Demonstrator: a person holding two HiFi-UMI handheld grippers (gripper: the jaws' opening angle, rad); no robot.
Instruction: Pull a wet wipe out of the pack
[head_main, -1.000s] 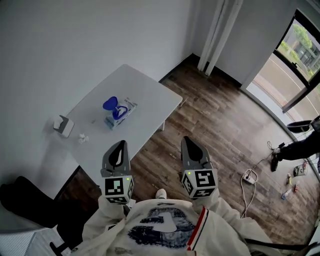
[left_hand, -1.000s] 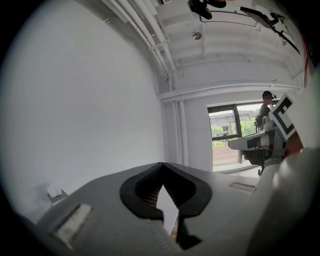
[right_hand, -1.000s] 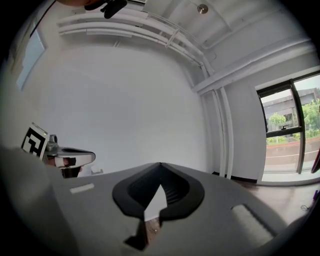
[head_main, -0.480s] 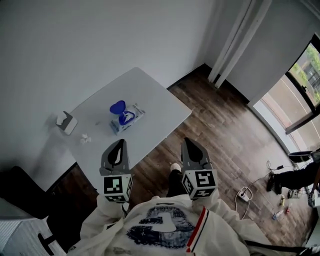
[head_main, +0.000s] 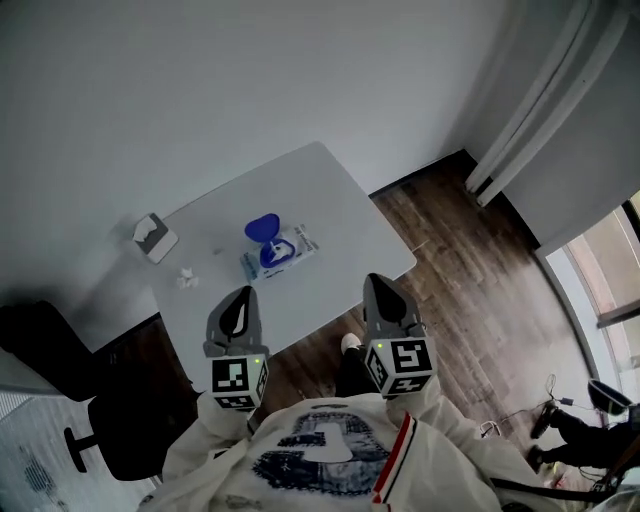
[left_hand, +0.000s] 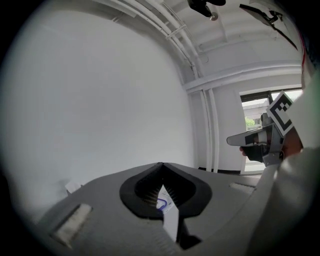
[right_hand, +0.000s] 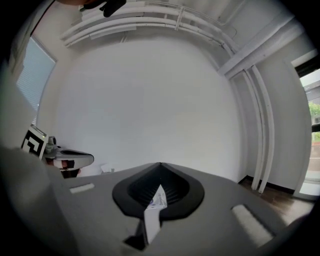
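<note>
Grippers before our chest: we held the left gripper (head_main: 236, 300) and the right gripper (head_main: 385, 292) with jaws pressed together, nothing between them. Beyond both, well apart, the wet wipe pack (head_main: 282, 255) lay on the white table (head_main: 340, 200), its blue lid (head_main: 263, 228) raised, untouched.

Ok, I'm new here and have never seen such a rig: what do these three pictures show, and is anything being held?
There is no robot: a person holds a two-jaw gripper in each hand. The downward picture comes from a camera on their head and shows the left gripper and right gripper. The other two come from cameras riding on each gripper, looking along its jaws. On the white table lie a wet wipe pack with its blue lid flipped open, a small white box and a white scrap. Both grippers are shut and hold nothing.
</note>
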